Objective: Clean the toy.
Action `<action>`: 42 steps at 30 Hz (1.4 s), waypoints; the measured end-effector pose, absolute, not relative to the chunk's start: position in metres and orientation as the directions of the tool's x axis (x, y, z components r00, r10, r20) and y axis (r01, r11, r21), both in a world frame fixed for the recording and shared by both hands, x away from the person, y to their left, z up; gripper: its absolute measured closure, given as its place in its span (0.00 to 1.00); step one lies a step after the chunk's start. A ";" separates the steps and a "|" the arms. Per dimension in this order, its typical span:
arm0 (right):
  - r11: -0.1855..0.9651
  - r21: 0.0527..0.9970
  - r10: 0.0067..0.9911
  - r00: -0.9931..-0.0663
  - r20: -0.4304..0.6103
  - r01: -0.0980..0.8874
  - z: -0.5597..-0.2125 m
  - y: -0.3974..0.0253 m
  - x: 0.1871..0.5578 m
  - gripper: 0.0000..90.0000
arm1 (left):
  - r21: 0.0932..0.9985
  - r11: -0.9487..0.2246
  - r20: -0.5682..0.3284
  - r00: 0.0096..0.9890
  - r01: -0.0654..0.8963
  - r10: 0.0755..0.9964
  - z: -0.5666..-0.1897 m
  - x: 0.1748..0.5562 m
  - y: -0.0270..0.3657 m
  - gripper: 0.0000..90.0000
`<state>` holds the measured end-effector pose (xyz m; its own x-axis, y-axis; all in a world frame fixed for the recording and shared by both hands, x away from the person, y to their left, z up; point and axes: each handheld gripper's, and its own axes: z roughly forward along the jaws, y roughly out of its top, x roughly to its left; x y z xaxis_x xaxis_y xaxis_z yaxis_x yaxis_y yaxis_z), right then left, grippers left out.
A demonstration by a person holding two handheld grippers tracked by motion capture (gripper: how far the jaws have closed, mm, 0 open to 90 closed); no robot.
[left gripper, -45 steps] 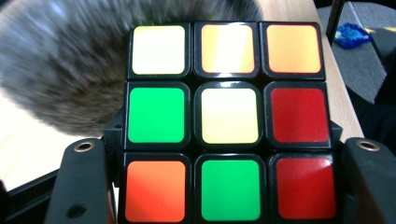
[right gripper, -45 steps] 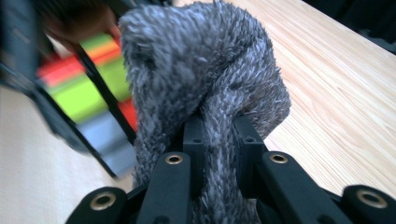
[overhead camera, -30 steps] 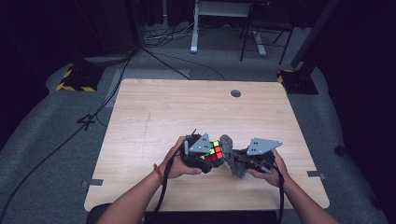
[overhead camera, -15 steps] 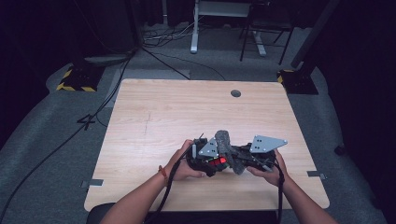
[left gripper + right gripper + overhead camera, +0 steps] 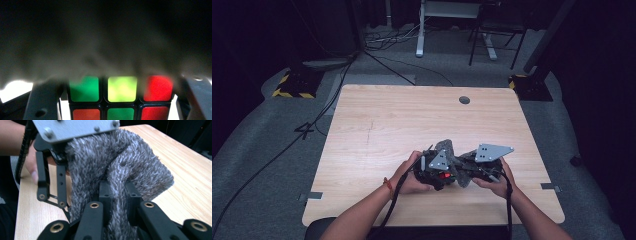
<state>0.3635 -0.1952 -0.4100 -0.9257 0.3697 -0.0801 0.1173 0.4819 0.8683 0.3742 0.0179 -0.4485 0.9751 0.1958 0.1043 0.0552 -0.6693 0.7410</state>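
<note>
With the left gripper (image 5: 439, 175) clamped on the cube (image 5: 121, 98) between its jaws and the right gripper (image 5: 117, 195) pinching the grey fuzzy cloth (image 5: 130, 167) draped over it, a hard tug could pull the cloth free.

You are working under overhead light that is falling evenly on the counter (image 5: 412, 120), while the surrounding floor and background are sitting in deep shadow. In the left gripper view, a grey cloth (image 5: 105, 45) is lying too close to the lens and is blurring heavily; the cube (image 5: 121, 100) tiles below it are glowing, softly focused. In the right gripper view, the cloth pile is rendering sharply and the far counter is softening.
</note>
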 end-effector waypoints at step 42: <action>0.433 0.888 0.363 -0.932 -0.012 0.157 -0.410 -0.215 0.363 0.89 | 0.781 -0.624 0.113 0.977 0.026 0.183 -0.438 0.374 0.026 0.37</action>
<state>0.3634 -0.2148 -0.4105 -0.9319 0.3625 -0.0118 0.1573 0.4331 0.8875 0.3745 0.0261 -0.4383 0.9766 0.1828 0.1134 0.0261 -0.6241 0.7809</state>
